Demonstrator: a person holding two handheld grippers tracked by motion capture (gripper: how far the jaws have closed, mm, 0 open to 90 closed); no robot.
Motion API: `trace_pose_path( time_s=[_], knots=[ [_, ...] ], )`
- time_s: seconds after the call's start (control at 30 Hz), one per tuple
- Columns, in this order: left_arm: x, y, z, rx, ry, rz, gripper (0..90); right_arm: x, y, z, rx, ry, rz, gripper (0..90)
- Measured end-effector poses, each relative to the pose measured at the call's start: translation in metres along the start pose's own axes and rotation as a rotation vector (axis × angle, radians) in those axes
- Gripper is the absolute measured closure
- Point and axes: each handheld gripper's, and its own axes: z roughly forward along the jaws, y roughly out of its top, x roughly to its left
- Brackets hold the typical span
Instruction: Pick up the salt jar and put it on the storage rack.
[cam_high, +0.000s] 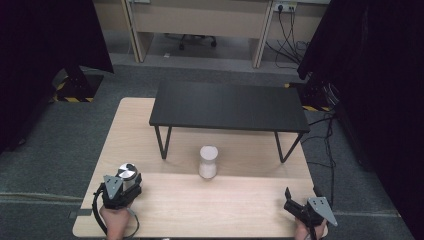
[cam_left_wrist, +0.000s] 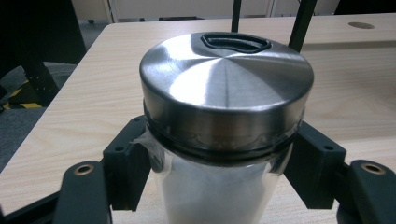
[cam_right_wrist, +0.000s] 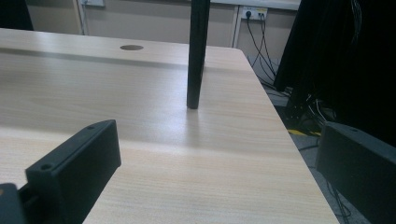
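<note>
At the tabletop's near-left corner, the left gripper (cam_high: 121, 187) clamps a steel-lidded glass jar (cam_left_wrist: 226, 121). At the near-right corner, the right gripper (cam_high: 295, 205) gapes empty. Bare light wooden tabletop (cam_high: 225, 205) lies between; mid-table stands a white cylinder (cam_high: 208, 161) before the black metal-legged shelf (cam_high: 230, 106).

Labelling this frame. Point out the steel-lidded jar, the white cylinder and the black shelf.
steel-lidded jar (cam_left_wrist: 226, 88), left gripper view, lid top.
white cylinder (cam_high: 208, 162), high view, its side.
black shelf (cam_high: 227, 106), high view, top panel.
</note>
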Motion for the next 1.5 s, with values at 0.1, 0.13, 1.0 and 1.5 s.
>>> trace_pose_path(
  time_s=[0.1,0.13,1.0,1.5],
  knots=[
    [0.006,0.003,-0.003,0.006,-0.019,-0.057,31.1,0.000,0.000,0.000,0.000,0.001,0.001,0.3],
    [0.007,0.003,-0.004,0.007,-0.021,-0.064,31.1,0.000,0.000,0.000,-0.001,0.001,0.000,0.3],
    [-0.013,0.041,-0.027,0.010,-0.021,-0.012,31.2,-0.002,-0.003,-0.002,-0.022,0.000,0.029,0.3],
    [-0.033,0.069,-0.032,-0.004,-0.081,-0.028,31.2,-0.001,-0.004,-0.002,-0.025,-0.005,0.043,0.3]
  ],
)
